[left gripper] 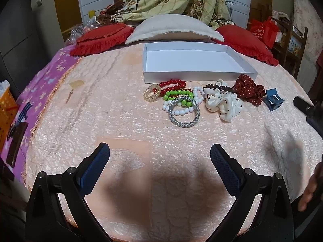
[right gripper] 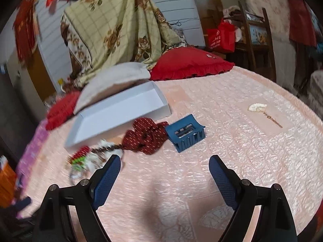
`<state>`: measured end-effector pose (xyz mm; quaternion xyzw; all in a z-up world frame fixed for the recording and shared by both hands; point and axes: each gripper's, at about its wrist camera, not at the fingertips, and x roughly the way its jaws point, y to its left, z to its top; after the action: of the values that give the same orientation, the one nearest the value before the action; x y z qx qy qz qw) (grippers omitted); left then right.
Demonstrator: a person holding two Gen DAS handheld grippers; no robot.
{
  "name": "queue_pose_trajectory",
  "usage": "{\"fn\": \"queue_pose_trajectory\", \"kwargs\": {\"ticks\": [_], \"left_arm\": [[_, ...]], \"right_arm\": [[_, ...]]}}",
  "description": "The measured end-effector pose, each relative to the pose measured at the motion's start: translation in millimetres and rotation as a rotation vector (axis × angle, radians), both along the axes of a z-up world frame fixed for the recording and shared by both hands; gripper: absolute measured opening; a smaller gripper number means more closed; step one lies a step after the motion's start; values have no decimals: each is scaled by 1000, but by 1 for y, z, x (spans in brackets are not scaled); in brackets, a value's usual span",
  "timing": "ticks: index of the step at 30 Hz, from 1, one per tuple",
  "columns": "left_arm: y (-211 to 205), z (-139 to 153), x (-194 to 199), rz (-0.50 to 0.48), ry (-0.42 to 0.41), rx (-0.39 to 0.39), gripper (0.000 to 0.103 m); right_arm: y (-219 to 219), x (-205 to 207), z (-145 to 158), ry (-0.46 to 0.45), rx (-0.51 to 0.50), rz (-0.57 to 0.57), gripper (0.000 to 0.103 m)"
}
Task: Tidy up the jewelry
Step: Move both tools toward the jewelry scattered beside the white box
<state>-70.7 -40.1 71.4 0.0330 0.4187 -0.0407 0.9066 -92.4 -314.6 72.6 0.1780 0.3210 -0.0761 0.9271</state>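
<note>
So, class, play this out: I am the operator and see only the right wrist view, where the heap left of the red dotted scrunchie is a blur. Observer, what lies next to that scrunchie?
Observer: A cream spotted scrunchie lies against the red dotted scrunchie.
Operator: And past the cream one?
Observer: A pile of bead bracelets, among them a red bead bracelet, with a silver mesh bangle lying on top at the near edge.
Operator: Is the left claw busy?
Observer: No. The left claw is open with nothing between its fingers, well short of the pile.
</note>
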Motion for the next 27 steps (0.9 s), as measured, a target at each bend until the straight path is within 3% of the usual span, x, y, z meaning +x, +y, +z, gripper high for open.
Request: {"fn": "queue_pose_trajectory", "kwargs": {"ticks": [3,7,11,22,25,27], "left_arm": [[1,-2,-1,3,14,0,100],[5,-7,-1,21,38,-12,99],[7,-15,1,21,88,-13,82],[9,-13,-1,19,40,23,82],[8,-15,2,-3,73,34,81],[9,-14,4,-27,91,-4,82]], "right_arm": [[-4,-2,-1,6,11,3,88],[2,-3,-1,4,-50,-8,88],[4,-4,-4,15,-71,-5,88],[2,-3,-17,41,-131,-12,88],[-2,-1,-22,70,-144,-16,88],[-4,0,-25,86,-151,-10,88]]}}
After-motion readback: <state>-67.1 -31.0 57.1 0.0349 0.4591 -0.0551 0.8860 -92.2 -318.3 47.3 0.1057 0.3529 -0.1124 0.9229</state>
